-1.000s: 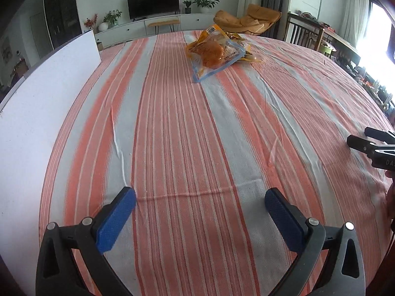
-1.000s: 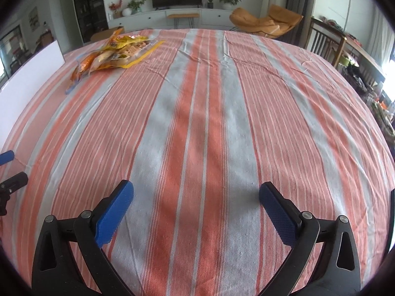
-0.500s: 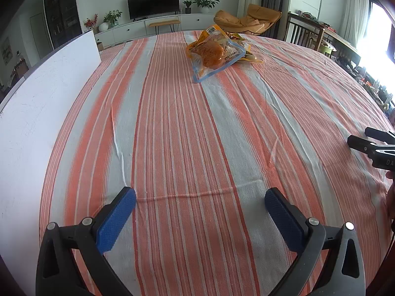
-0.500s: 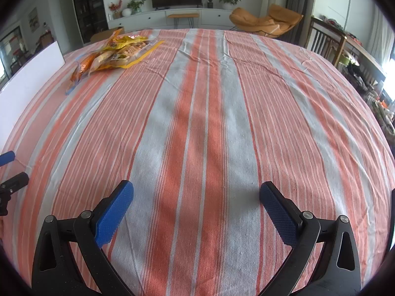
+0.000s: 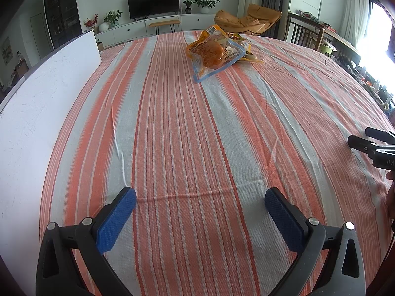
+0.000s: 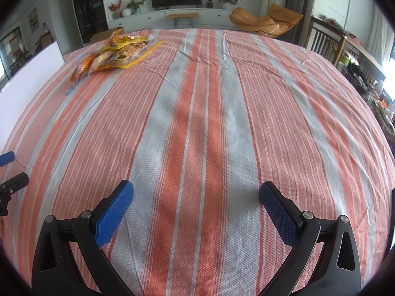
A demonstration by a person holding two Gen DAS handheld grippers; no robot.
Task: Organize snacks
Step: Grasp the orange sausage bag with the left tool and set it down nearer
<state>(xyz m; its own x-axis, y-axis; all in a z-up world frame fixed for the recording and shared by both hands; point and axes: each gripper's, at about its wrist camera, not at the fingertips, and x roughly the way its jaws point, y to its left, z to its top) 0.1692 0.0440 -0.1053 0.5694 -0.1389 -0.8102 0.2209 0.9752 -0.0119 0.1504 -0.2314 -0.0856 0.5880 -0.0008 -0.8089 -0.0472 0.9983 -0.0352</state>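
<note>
Both tools low over the striped tablecloth [image 5: 197, 148], and you've got nothing in either one: your left gripper [image 5: 200, 206] is spread wide, blue pads [image 5: 116, 219] well apart with only cloth between them, and your right gripper [image 6: 196, 203] is just as wide and just as empty. Look up the table now. From the left gripper the snack packets [image 5: 217, 54] sit at about twelve, a touch toward one, well apart from the pads with a long run of bare stripes in between. From the right gripper the same heap [image 6: 116, 54] is out at about eleven, well off toward the white board [image 6: 29, 81], which stands along the left edge of the table. My read: your left hand has the straighter line in, so it looks the better placed for the first reach, though neither is close. The pile itself is a loose overlap of crinkly bags, not sorted. On top lies a clear pouch with a blue edge [image 5: 212, 59] showing something round and orange inside, its long axis running from seven to one in the left view, near corner pointing back at you. Yellow and orange wrappers poke out behind and beside it; how many, you can't tell from here.
</note>
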